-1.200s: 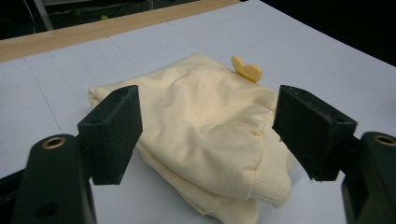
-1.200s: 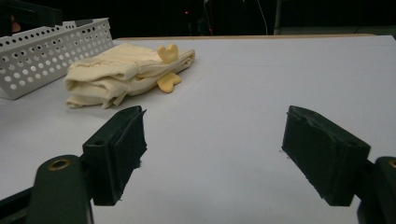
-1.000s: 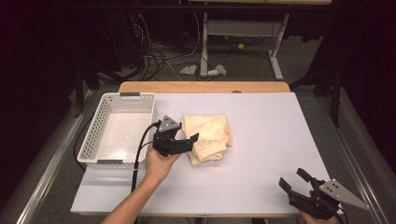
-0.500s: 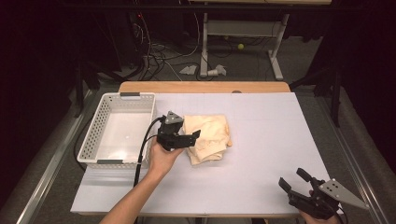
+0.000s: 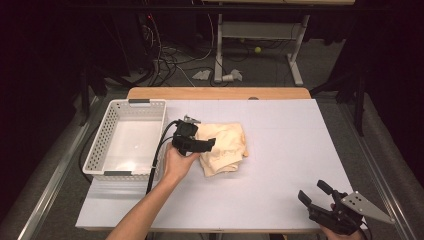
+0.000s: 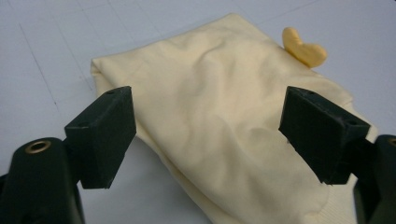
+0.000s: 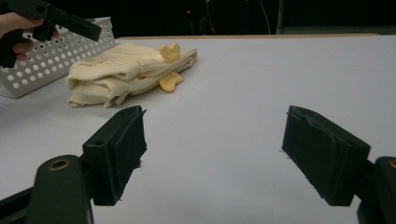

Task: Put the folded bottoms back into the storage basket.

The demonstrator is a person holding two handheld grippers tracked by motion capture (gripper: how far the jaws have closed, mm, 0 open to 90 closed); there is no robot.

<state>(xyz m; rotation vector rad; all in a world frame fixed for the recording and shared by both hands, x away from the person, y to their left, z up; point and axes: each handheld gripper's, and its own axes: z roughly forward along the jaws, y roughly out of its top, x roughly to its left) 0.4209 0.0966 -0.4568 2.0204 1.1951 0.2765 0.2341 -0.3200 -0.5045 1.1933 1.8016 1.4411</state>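
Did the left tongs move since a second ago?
Yes. The left tongs slid farther over the yellow cloth, away from the white basket, jaws open.

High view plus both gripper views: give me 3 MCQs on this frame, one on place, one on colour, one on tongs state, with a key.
1. Where does the folded cloth lie?
A. inside the basket
B. on the white table, right of the basket
C. on the floor

2. What colour is the cloth?
A. pale yellow
B. dark blue
C. red

3. How do the left tongs stand?
A. shut on the cloth
B. shut on the basket rim
C. open over the cloth

Key:
1 B: in the high view the cloth rests on the table beside the white perforated basket, not in it.
2 A: pale yellow in the left gripper view and the right gripper view.
3 C: in the left gripper view both jaws stand wide apart with the cloth between and beyond them, nothing pinched. The right tongs are open too, over bare table.
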